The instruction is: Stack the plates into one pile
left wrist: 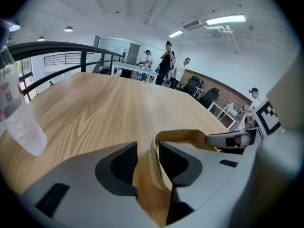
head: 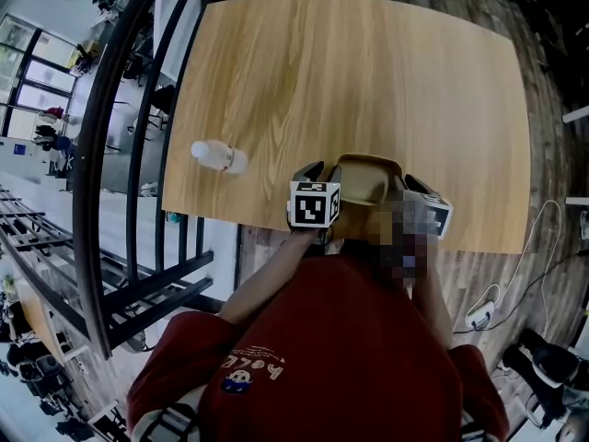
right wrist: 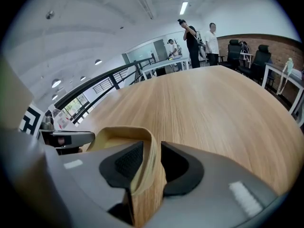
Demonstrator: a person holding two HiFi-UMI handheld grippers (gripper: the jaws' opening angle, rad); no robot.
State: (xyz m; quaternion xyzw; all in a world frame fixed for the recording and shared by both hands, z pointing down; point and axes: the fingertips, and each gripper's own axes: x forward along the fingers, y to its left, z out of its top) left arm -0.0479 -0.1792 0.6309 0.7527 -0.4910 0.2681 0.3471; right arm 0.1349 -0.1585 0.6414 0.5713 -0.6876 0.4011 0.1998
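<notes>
**Red-shirted person, both grippers astride the plate pile's rim**

Red shirt [head: 322, 357] fills the bottom of the head view, with both forearms reaching to the near edge of the wooden table [head: 368, 81]. The tan plate pile [head: 368, 184] sits there, just inside that edge. Its rim shows as several thin nested layers in the left gripper view. What can be seen of the top plate's inside is plain tan.

The left gripper [left wrist: 148, 152] stands over the pile's left rim. One pad is inside the plate and against the wall. The outer pad stands off it, with table grain showing in the gap, so the jaws are parted and clamp nothing. The right gripper [right wrist: 152, 156] mirrors this on the opposite rim. Its inner pad lies on the wall, a sliver of grain shows by the outer pad, and the jaws look just as slack.

A clear plastic bottle [head: 219, 156] with a white cap lies on its side well to the left of the pile, near the table's left edge. Whether it holds liquid cannot be told. Broad bare tabletop stretches beyond the pile and to both sides. A black railing [head: 120, 155] runs past the left edge, and cables trail on the floor [head: 543, 238] to the right.
</notes>
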